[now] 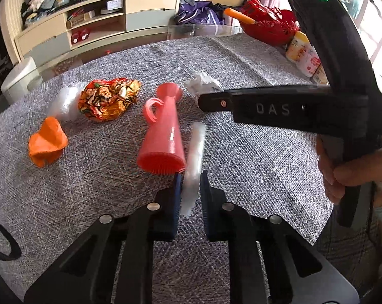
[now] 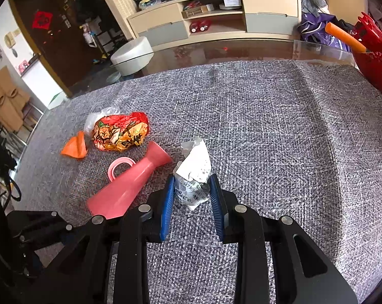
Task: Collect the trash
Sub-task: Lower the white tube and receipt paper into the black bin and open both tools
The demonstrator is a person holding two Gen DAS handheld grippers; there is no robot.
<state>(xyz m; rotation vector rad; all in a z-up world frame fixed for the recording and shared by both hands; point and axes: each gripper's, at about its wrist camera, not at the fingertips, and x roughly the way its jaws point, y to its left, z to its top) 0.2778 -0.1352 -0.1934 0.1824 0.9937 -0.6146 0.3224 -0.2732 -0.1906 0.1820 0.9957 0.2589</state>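
On the grey cloth, my left gripper is shut on a white plastic strip, which stands up between the blue pads beside the wide end of a pink vase lying on its side. My right gripper is shut on a crumpled white printed paper, just right of the pink vase. Left of the vase lie a crumpled orange-red wrapper, an orange paper scrap and a clear plastic wad. The wrapper and scrap also show in the right wrist view.
A red basket with an orange stick stands at the table's far right, with a yellow-white bottle beside it. The right gripper's black body crosses the left wrist view. A glass table edge, shelves and a white stool lie beyond.
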